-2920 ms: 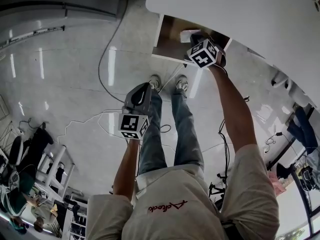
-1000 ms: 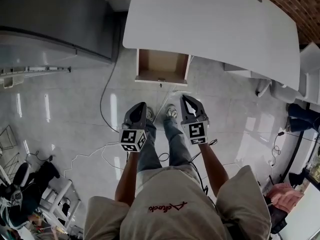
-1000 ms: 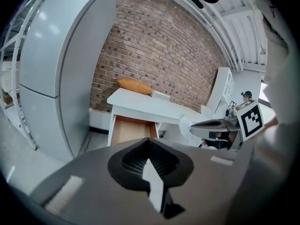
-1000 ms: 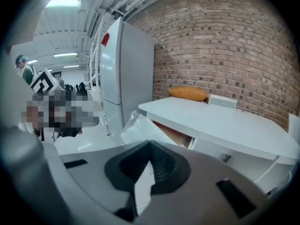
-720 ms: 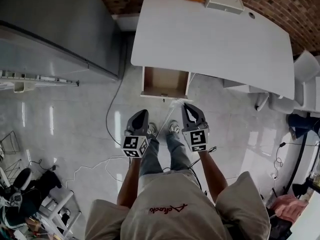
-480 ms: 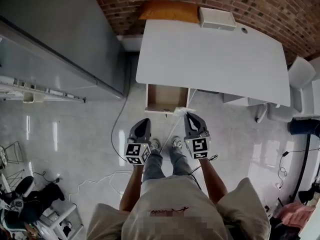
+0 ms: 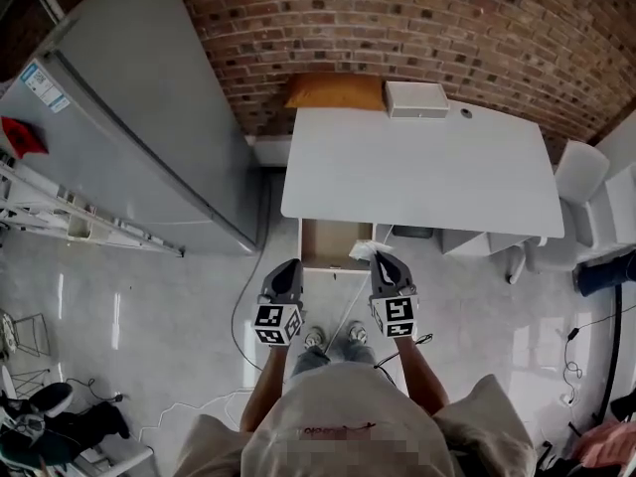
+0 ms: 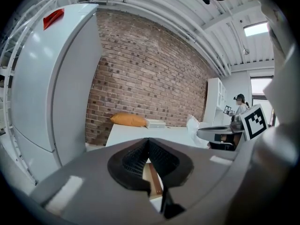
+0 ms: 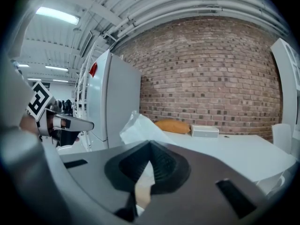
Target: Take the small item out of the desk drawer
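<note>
**Small bag held outside the open drawer, in the right claw**

A red brick wall (image 7: 447, 28) runs across the back of the room. A tall grey cabinet (image 7: 129, 137) stands against it on the left, over a pale glossy floor (image 7: 149, 336). To the right of the cabinet a white desk (image 7: 417, 167) sits against the wall, and a white chair (image 7: 576, 177) stands just off its right end.

Under the desk's near edge, toward its left side, the drawer (image 7: 323, 246) is pulled out, with its brown bottom showing. At the back of the desktop an orange cushion (image 7: 335, 91) lies beside a flat white box (image 7: 417, 98). The two are close together.

The person stands in front of the drawer with both arms forward and both claws pointing toward the desk. The left gripper (image 7: 289, 264) has its jaws pressed together with nothing between them. It sits just in front of the drawer's left front corner.

The right gripper (image 7: 384, 257) is clamped on the small plastic bag (image 7: 363, 249) — a crumpled, clear-white thing. Its lower edge is pinched between the ribbed pads and the rest sticks up past the jaw tips. In the head view the bag appears over the drawer's right front corner. It is clear of the drawer's inside and not resting on the desktop.
</note>
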